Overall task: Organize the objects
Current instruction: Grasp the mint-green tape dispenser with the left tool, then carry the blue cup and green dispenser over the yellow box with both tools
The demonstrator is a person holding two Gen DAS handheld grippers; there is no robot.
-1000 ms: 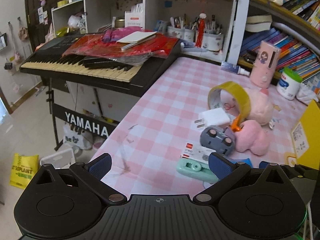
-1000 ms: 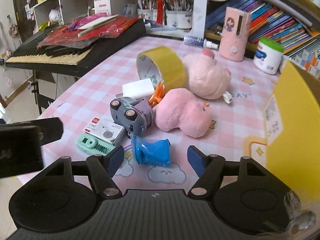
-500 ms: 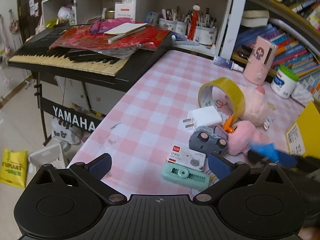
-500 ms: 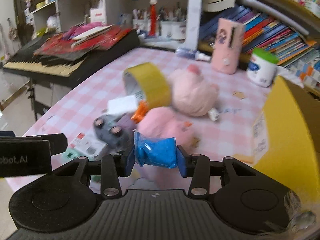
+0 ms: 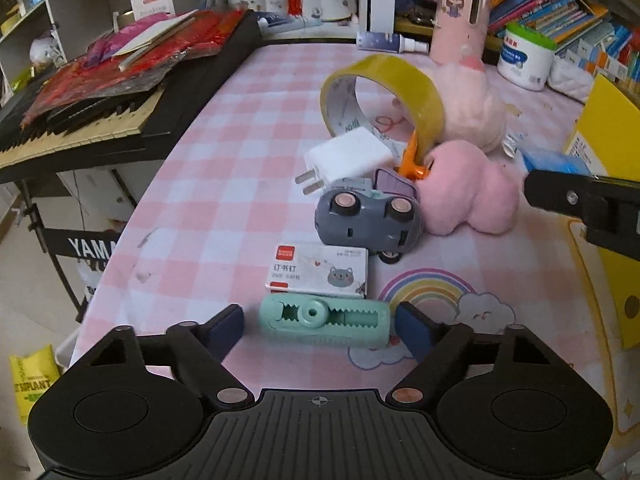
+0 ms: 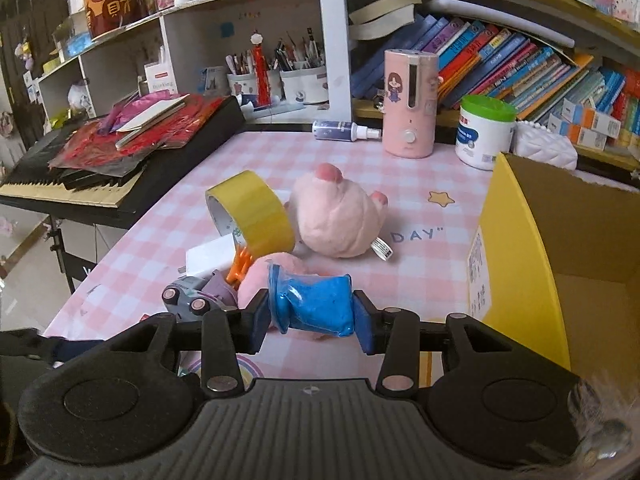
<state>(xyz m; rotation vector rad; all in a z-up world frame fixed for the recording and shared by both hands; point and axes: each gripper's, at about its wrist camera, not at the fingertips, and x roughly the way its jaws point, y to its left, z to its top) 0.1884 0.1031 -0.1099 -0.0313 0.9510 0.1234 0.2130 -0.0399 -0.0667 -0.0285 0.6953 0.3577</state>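
Observation:
My right gripper (image 6: 312, 314) is shut on a blue packet (image 6: 316, 305) and holds it above the pink checked table, left of an open yellow box (image 6: 516, 248). My left gripper (image 5: 320, 326) is open, its jaws on either side of a mint green tape dispenser (image 5: 324, 320) lying on the table. Behind that lie a staple box (image 5: 318, 270), a grey toy car (image 5: 368, 214), a white charger (image 5: 346, 158), a yellow tape roll (image 5: 384, 80) and two pink plush toys (image 5: 468, 188). The right gripper and packet show at the right of the left wrist view (image 5: 556, 162).
A keyboard (image 6: 120, 160) piled with red wrapping stands at the table's left edge. A pink humidifier (image 6: 408, 104), a white jar (image 6: 484, 132) and a spray bottle (image 6: 344, 130) stand at the back, with bookshelves behind. The yellow box takes up the right side.
My right gripper closed on the blue packet and lifted it off the table toward the yellow box. My left gripper moved forward and down around the mint dispenser.

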